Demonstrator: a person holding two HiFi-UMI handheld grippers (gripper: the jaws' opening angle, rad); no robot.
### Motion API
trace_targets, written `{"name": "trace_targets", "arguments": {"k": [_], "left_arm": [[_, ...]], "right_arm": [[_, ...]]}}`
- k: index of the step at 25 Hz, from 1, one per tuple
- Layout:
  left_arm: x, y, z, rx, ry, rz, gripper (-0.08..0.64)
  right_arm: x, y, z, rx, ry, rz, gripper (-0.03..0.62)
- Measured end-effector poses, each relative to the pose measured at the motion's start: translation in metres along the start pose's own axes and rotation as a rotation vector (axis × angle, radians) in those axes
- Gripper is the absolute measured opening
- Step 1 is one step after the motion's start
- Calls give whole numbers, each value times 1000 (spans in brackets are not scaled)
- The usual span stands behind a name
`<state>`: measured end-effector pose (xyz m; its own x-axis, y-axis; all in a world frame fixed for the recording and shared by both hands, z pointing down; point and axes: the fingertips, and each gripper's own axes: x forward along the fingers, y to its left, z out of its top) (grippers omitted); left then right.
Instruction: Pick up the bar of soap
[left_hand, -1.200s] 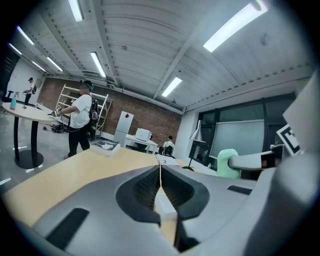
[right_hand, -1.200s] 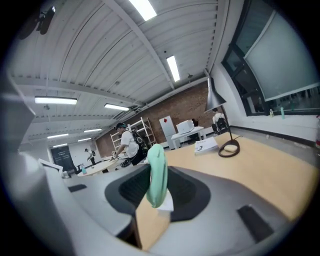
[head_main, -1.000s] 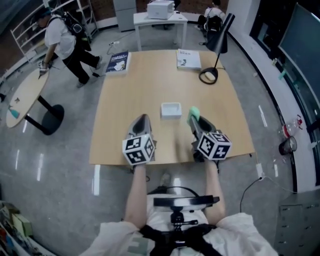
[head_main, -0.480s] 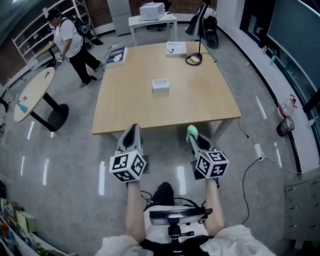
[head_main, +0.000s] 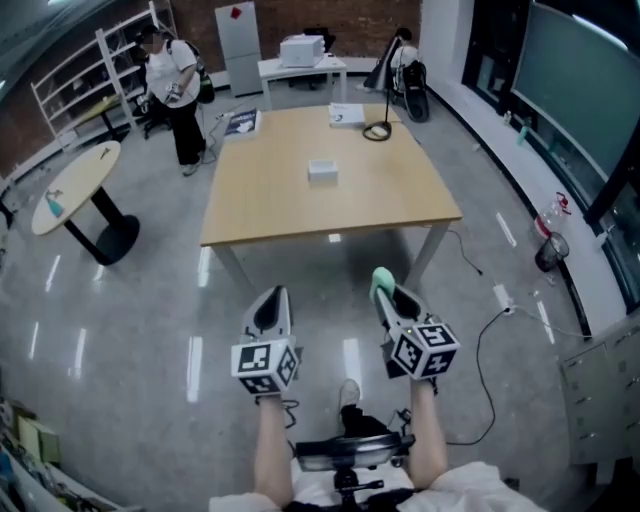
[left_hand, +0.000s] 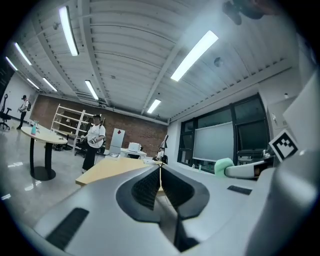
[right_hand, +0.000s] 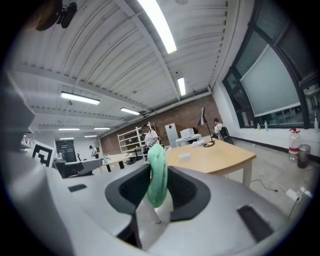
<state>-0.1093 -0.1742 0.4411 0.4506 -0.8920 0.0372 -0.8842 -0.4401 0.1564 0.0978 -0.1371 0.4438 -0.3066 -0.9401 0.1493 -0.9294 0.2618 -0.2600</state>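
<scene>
The green bar of soap (head_main: 380, 279) (right_hand: 157, 176) is sitting pinched between the jaws of the right gripper (head_main: 386, 292) (right_hand: 156, 187), which is hovering above the floor well short of the wooden table (head_main: 330, 205), while the left gripper (head_main: 273, 302) (left_hand: 160, 172) is hanging alongside with jaws pressed together

- The left gripper (head_main: 275, 299) and right gripper (head_main: 386, 292), bar of soap (head_main: 381, 280) with it, have drawn back off the table (head_main: 290, 212), over floor (head_main: 331, 290).
- That table now sits at 12 o'clock.
- A bystander (head_main: 178, 80) has walked toward 11 o'clock.
</scene>
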Motion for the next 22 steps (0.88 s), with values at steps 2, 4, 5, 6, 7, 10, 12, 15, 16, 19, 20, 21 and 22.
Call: {"name": "trace_targets", "arguments": {"k": [2, 4, 5, 6, 7, 10, 12, 15, 16, 19, 20, 21, 22], "left_arm": [[-48, -7, -9, 8, 6, -2, 15], [-91, -12, -18, -17, 18, 7, 15], [-110, -14, -21, -27, 28, 8, 15], [-126, -17, -21, -30, 34, 4, 15], [-138, -20, -20, -28, 34, -2, 15], [-161, -31, -10, -45, 4, -9, 15], [-173, -39, -4, -56, -22, -15, 15], [-191, -49, 5, -50, -53, -10, 15], [-198, -50, 8, -52, -65, -3, 15], [-220, -53, 17, -53, -104, 24, 15], [-230, -55, 19, -58, -111, 38, 15], [-241, -58, 19, -67, -115, 52, 15], [-254, -60, 15, -79, -117, 63, 15]], "right_arm": [[-37, 28, -21, 9, 17, 3, 110], [-70, 57, -49, 24, 65, 12, 110], [-86, 71, -60, 40, 80, 17, 110], [-100, 84, -67, 58, 84, 25, 110], [-112, 95, -69, 68, 80, 33, 110], [-138, 117, -57, 22, 54, 50, 110], [-153, 126, -47, -20, 35, 53, 110], [-173, 133, -37, -30, 6, 65, 110], [-179, 135, -34, -30, -4, 71, 110], [-196, 142, -28, -51, -25, 85, 110], [-204, 145, -28, -54, -27, 88, 110], [-214, 149, -30, -54, -28, 91, 110], [-226, 154, -34, -52, -27, 96, 110]]}}
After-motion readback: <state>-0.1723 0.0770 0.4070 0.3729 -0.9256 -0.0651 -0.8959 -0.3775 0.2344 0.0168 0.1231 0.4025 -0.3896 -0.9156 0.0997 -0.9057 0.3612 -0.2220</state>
